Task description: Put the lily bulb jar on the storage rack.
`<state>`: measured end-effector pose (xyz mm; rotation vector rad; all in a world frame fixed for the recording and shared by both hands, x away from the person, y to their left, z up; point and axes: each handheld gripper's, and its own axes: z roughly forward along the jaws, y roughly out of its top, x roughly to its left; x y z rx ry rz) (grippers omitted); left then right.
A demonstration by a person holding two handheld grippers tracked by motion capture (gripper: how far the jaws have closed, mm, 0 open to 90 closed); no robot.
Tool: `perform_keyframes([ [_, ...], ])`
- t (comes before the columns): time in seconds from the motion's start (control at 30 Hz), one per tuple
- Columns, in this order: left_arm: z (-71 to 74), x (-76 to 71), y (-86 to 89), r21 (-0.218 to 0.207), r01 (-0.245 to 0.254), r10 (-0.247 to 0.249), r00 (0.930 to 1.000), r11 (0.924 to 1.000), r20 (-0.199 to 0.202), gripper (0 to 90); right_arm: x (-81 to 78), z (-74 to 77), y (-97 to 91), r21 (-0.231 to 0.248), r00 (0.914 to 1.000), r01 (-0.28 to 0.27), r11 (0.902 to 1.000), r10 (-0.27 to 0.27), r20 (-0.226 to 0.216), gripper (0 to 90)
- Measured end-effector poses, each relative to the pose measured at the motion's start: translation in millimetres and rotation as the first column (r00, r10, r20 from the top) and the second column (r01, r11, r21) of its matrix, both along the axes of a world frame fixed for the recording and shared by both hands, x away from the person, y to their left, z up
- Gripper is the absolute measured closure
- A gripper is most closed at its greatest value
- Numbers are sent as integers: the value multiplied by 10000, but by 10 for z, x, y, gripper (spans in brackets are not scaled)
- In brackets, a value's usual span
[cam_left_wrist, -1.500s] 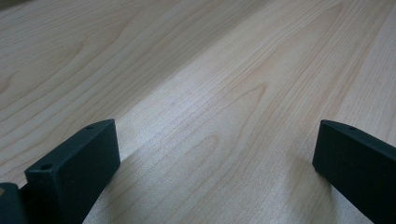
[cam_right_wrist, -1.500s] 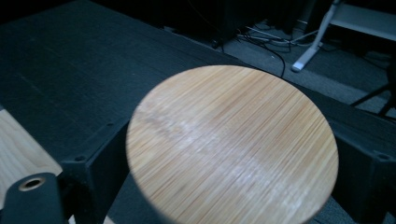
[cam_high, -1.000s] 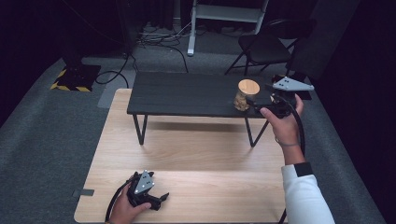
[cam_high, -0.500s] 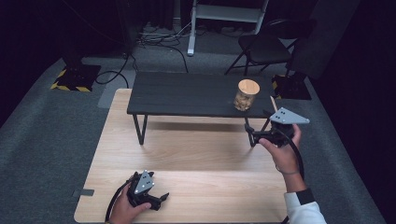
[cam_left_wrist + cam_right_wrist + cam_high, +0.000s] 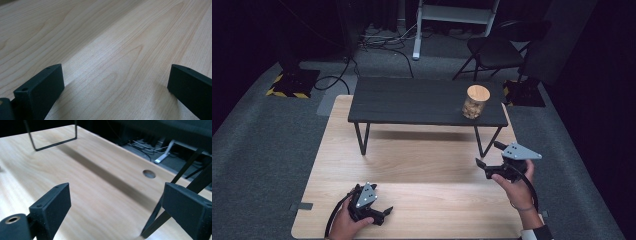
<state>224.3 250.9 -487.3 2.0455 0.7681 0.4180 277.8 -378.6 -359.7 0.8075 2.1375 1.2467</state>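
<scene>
Pale wooden tabletop (image 5: pixel 422 165) carries a small black bench (image 5: pixel 412 102), and a glass jar (image 5: pixel 475 102) with a wooden lid stands at the bench's right end, near its front edge. Beyond the bench's front right leg, the right gripper (image 5: pixel 486 159) hovers near the tabletop's right edge, jaws apart and empty, well apart from the jar. Near the tabletop's front edge, the left gripper (image 5: pixel 381 214) rests low, jaws wide apart, nothing between them.

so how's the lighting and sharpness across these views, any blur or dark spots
High view: wooden table brightly lit, surroundings near black, jar readable. Left gripper view: sharp grain, soft shadows by the jaws. Right gripper view: slightly soft, the black shelf's shadow band crossing the wood.
</scene>
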Motion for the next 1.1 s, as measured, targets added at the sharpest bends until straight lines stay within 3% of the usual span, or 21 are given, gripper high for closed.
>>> perform_keyframes([
  [0.17,0,0,0,-6,-3,3,10000,10000,-5,6,-42,-170,-48,-152,9991,-378,9992,374,-223,85],
  [0.47,0,0,0,0,0,0,10000,10000,-1,6,-176,-500,-49,-292,9981,-437,9986,424,-443,85],
  [0.83,1,0,0,6,4,-4,10000,10000,2,6,-281,-868,-77,-547,9901,-421,9976,344,-1358,84],
  [1.1,0,0,0,-2,0,0,10000,10000,-2,6,-312,-1015,-104,-685,9820,-380,9969,245,-1873,84],
])
